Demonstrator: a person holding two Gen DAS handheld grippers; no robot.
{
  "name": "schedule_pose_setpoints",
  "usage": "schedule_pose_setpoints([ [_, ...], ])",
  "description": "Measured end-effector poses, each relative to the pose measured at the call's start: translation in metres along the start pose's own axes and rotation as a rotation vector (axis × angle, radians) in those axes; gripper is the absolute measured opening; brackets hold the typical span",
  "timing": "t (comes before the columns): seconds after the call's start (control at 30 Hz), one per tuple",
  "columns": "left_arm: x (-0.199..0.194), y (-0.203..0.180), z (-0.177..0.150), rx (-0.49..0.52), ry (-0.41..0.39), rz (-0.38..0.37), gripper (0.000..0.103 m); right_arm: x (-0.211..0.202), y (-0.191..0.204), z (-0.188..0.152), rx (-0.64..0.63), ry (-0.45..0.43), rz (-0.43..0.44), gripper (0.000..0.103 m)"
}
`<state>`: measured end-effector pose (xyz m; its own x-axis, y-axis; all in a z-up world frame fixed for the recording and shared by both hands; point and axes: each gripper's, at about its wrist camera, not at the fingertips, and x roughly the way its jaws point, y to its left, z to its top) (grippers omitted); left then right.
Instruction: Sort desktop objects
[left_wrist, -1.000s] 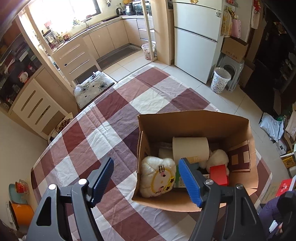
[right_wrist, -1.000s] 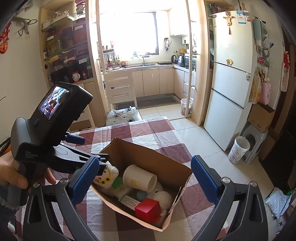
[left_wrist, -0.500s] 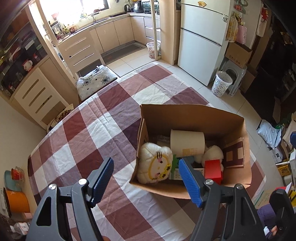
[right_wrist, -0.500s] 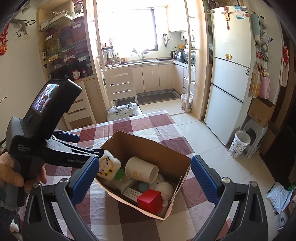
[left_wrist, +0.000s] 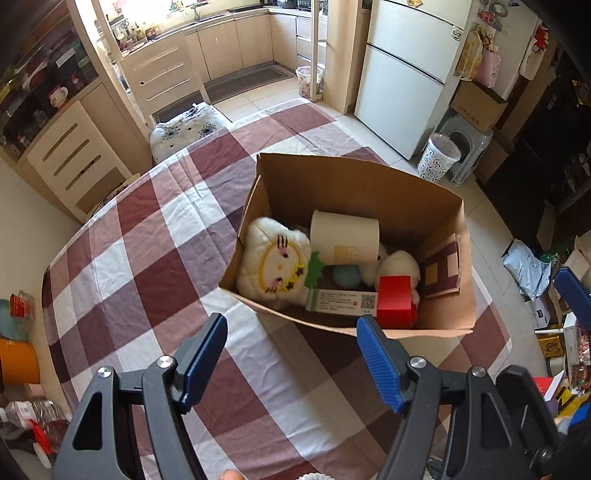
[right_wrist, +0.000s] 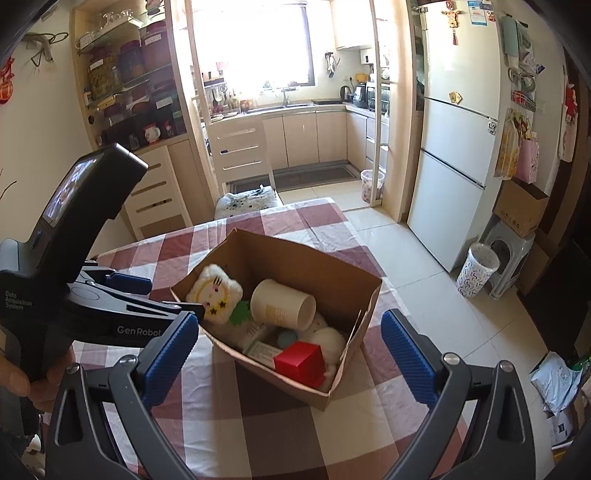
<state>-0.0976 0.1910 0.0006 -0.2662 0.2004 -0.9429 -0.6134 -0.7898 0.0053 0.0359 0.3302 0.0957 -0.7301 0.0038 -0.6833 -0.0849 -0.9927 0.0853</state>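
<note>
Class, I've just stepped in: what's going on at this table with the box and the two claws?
A person holds a claw in each hand above a checked tablecloth. Both the left claw and right claw are open and empty, hovering near a cardboard box. The box holds a plush toy, a cream cup on its side and a red cube. Nothing is gripped.

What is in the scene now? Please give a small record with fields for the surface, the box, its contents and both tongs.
surface: table with checked cloth
container: open cardboard box on the cloth
contents: white plush toy, cream cup lying on its side, red cube, labelled packet
left tongs: open, empty, near the box
right tongs: open, empty, in front of the box
</note>
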Motion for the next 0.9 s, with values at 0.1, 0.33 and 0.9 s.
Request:
schedule_pose_setpoints([
  [0.1,0.0,-0.004,-0.005,-0.001,0.002,0.003,0.075,-0.003,-0.002,-0.004,0.005,0.004,0.0,0.1],
  [0.33,0.001,-0.018,-0.015,0.018,0.004,0.016,0.076,-0.007,-0.008,-0.009,0.023,0.008,-0.007,0.1],
  [0.9,-0.008,-0.024,-0.018,0.014,-0.032,0.015,0.082,-0.019,-0.012,-0.011,0.039,-0.026,-0.017,0.1],
])
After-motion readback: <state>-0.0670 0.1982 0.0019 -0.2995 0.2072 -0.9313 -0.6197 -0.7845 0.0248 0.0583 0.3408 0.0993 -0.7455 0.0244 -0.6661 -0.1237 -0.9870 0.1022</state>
